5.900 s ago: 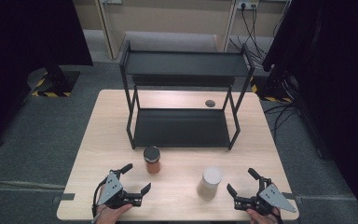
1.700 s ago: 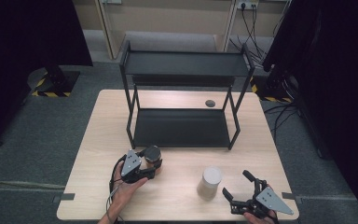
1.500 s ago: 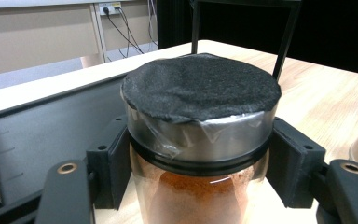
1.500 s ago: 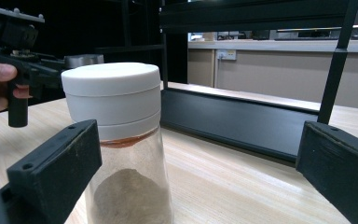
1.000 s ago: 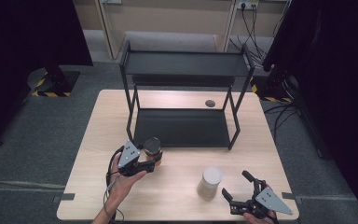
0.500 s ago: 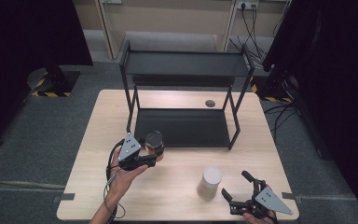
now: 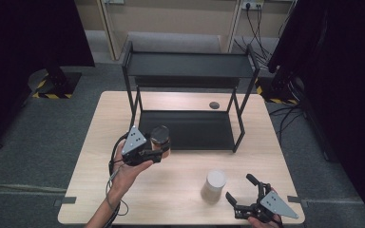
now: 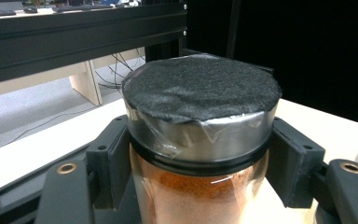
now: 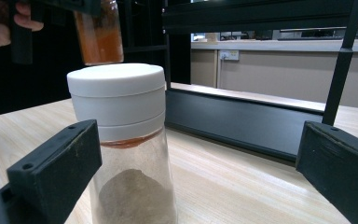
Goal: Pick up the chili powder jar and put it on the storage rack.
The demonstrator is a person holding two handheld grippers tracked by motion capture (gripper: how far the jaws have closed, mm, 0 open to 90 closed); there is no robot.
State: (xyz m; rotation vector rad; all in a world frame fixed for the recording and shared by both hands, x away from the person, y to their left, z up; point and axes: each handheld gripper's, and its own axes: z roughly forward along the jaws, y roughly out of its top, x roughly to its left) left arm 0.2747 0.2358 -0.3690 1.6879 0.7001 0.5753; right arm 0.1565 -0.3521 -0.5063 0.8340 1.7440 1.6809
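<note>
The wooden table (image 7: 180, 190) extends to pale edges on all four sides, with grey floor beyond each edge. The black two-tier rack (image 7: 188, 71) occupies the rear centre of the table; its lower shelf lies just above the tabletop, its upper shelf sits on four thin posts, and the bay between the shelves is open at the front. Bare table surface runs along the rack's left and right sides and across the whole front half. A small dark disc (image 7: 214, 105) lies on the tabletop behind the lower shelf, toward the right rear post. The left gripper (image 7: 153, 153) is held above the table at the rack's front left corner, just in front of the left front post; its jaws are clamped on the jar of orange powder (image 8: 200, 154), gripping the glass body below the metal band and black lid. The jar is upright and clear of the table, and in the right gripper view its base hangs higher than the other jar's cap. The white-capped jar (image 7: 213, 186) stands upright on the front right of the table, well apart from the rack. The right gripper (image 7: 248, 196) rests near the front right edge with its jaws spread wide; the white-capped jar stands just ahead of the left jaw, untouched.
</note>
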